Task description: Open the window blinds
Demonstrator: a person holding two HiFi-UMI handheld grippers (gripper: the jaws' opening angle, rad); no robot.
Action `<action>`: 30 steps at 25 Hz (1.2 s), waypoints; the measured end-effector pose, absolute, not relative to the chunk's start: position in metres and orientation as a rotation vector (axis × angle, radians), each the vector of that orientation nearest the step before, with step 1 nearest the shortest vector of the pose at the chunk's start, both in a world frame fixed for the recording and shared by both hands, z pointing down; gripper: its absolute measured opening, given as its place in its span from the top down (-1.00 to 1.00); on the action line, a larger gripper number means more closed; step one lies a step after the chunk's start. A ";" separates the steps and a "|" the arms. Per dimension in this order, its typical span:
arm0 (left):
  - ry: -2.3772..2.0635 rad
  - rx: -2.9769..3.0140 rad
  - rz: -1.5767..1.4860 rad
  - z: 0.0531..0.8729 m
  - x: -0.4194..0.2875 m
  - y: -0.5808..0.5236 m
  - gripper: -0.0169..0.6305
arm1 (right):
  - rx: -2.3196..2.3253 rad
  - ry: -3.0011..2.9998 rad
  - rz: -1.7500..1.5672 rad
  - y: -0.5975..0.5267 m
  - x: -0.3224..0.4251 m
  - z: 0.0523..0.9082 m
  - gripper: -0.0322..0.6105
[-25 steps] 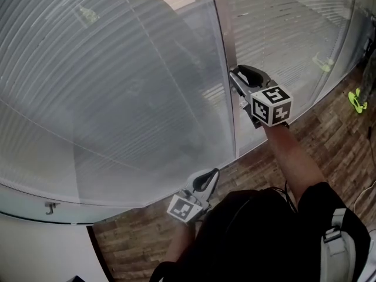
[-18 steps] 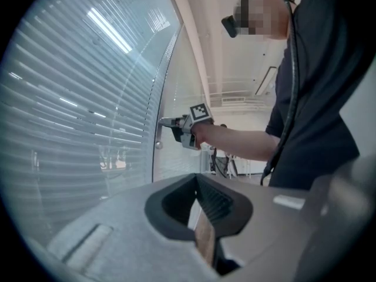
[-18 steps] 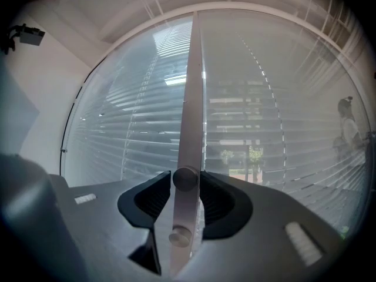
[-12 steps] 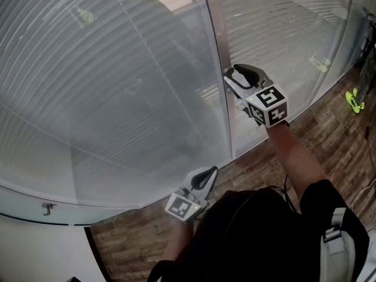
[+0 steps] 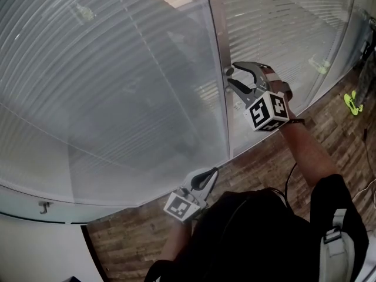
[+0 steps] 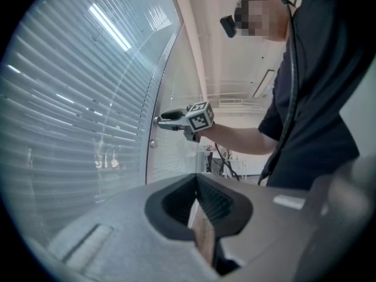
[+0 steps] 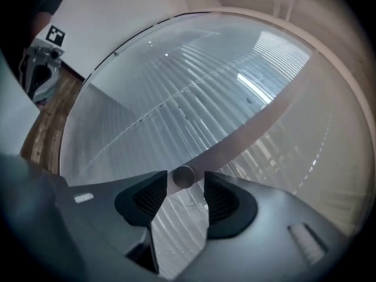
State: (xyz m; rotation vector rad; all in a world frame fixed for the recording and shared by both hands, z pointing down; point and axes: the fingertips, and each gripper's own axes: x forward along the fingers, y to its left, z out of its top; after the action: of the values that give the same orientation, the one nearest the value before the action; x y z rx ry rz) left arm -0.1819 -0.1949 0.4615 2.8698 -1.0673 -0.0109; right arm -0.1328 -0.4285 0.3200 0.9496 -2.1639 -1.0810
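The window blinds (image 5: pixel 111 81) hang slatted behind curved glass on both sides of a pale upright frame (image 5: pixel 216 34). A small round knob (image 5: pixel 228 71) sticks out of that frame. My right gripper (image 5: pixel 235 78) is at the knob and open; its jaws have just been opening. In the right gripper view the knob (image 7: pixel 183 176) sits between the dark pads (image 7: pixel 151 195) with a thin gap on each side. My left gripper (image 5: pixel 205 178) hangs low near the window's foot, shut and holding nothing, and its jaws (image 6: pixel 197 207) show closed in the left gripper view.
A wood-plank floor (image 5: pixel 329 134) runs along the foot of the window. A bright green object (image 5: pixel 352 101) lies on it at the far right. A small metal fitting (image 5: pixel 44 206) sticks out of the white sill at the lower left.
The right gripper has rolled at the knob, so its marker cube now faces differently. Its jaws stand wider apart around the knob. The left gripper has stayed put.
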 end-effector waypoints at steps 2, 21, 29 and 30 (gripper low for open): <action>-1.071 2.865 -0.007 0.463 -0.183 -0.195 0.93 | 0.896 -2.090 -1.159 -0.427 -0.136 0.321 0.28; -1.128 2.830 -0.009 0.465 -0.196 -0.190 0.93 | 0.759 -1.779 -1.393 -0.434 -0.147 0.332 0.41; -1.114 2.829 -0.015 0.468 -0.195 -0.189 0.93 | 0.768 -1.784 -1.391 -0.434 -0.147 0.333 0.49; -1.113 2.831 -0.014 0.468 -0.195 -0.189 0.93 | 0.769 -1.788 -1.388 -0.434 -0.147 0.333 0.49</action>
State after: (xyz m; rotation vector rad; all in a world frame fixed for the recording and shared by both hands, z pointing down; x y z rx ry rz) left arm -0.1951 -0.1887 0.4681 2.8312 -1.1133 -0.0140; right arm -0.1471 -0.4338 0.3334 0.7692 -1.7876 -1.3882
